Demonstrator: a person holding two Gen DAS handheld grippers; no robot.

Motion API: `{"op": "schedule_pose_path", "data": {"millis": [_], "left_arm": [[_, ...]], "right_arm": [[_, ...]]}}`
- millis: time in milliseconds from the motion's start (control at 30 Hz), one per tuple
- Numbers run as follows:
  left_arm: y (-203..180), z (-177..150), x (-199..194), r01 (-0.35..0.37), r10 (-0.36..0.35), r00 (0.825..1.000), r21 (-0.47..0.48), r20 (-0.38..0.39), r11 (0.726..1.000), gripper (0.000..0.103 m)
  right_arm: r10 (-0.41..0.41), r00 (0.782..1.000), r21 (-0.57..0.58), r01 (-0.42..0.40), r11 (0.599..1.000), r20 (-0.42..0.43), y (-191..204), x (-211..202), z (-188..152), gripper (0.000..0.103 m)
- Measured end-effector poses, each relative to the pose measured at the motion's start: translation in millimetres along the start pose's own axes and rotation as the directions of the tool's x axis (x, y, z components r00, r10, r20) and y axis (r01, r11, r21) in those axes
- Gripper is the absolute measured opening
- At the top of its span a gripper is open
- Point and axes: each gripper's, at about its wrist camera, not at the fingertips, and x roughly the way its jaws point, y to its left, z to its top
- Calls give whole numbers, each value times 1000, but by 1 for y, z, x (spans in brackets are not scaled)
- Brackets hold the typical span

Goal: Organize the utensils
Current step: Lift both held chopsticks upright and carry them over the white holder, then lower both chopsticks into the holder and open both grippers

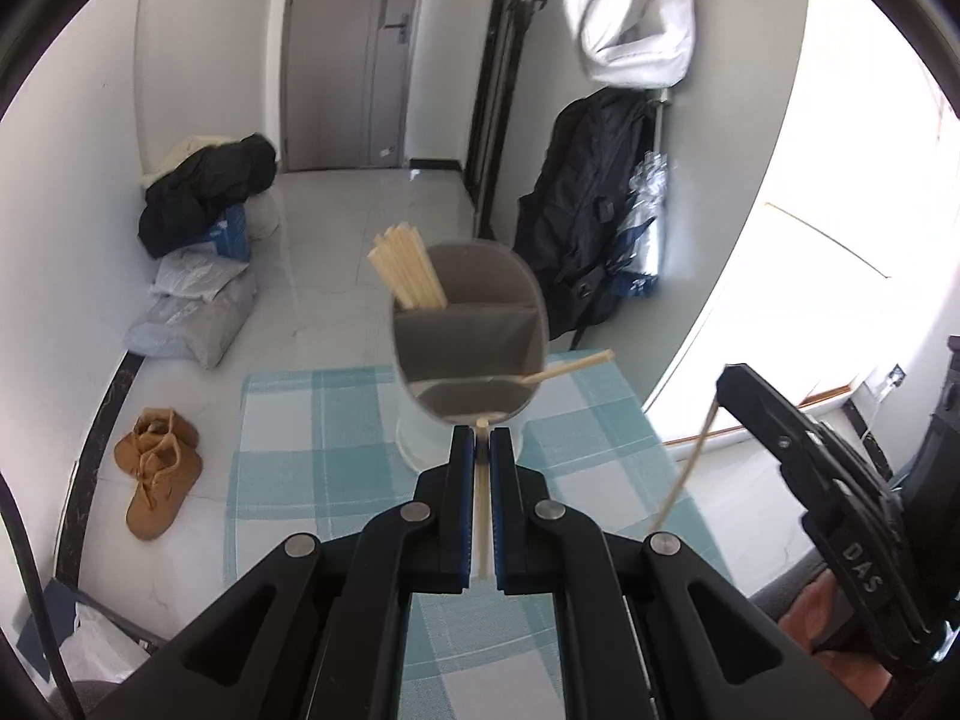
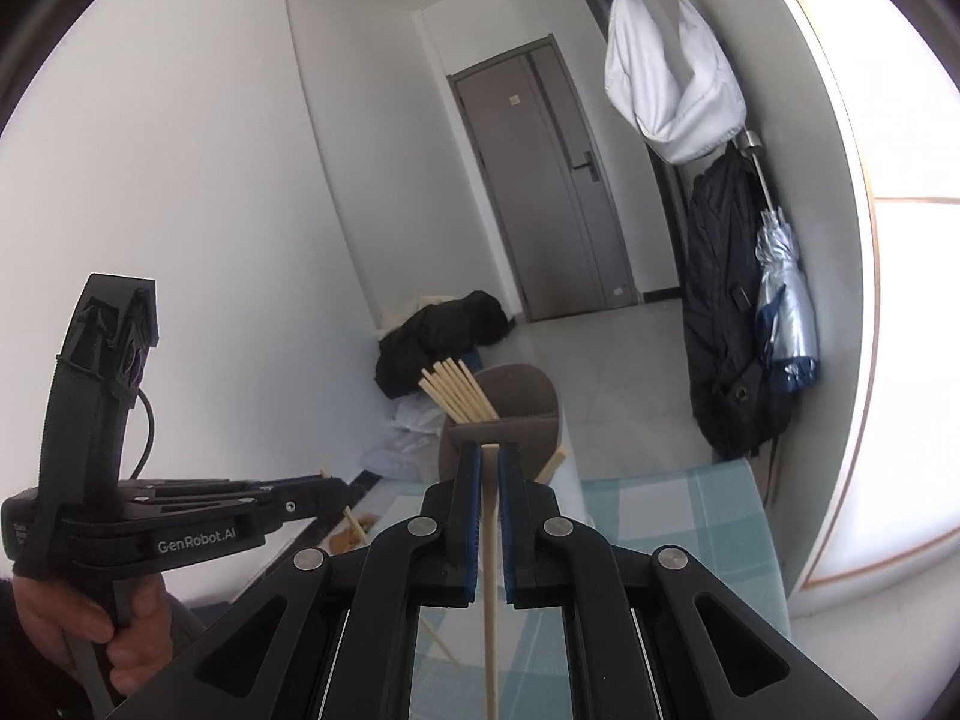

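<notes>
Nearest, a pale wooden chopstick (image 1: 482, 516) is pinched lengthwise between the blue-padded fingers of the left gripper (image 1: 481, 438), its jaws nearly closed on it so the stick runs along the fingers, presumably ready to be slid tip-first into a compartment. Likewise, a second pale wooden chopstick (image 2: 491, 570) is clamped in the right gripper (image 2: 489, 456), narrow-jawed and aimed the same way. Just beyond both stands the grey oval divided utensil holder (image 1: 474, 324) on the teal-and-white checked tablecloth (image 1: 300, 450). A bundle of matching chopsticks (image 1: 405, 267) is already gathered in its far-left compartment (sorted by kind, it seems), while one loose chopstick (image 1: 570, 367) is seen at the holder's right edge. Farther off, brown shoes (image 1: 159, 471) lie on the tiled floor.
</notes>
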Motion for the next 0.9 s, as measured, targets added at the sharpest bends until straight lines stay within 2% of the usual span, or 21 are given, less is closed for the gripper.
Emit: {"op": "schedule_pose_path", "data": {"millis": [300,533,667,900], "left_arm": [[-17,35,-28,55,-56,997,29,58,998,1],[-14,79,-49,86,-87,989,16,118,996,1],[-12,102,-55,81,-84,985,24,153,996,1],[-6,138,-43,76,-81,982,39,172,996,1]], "right_arm": [[-8,999,-7,9,1000,36,2,-2,32,5],[9,997,-3,-9,1000,83,0,1,80,5],[26,994,-14,-24,1000,110,-1,9,109,5],[62,985,-74,-51,996,160,-1,38,162,5]]}}
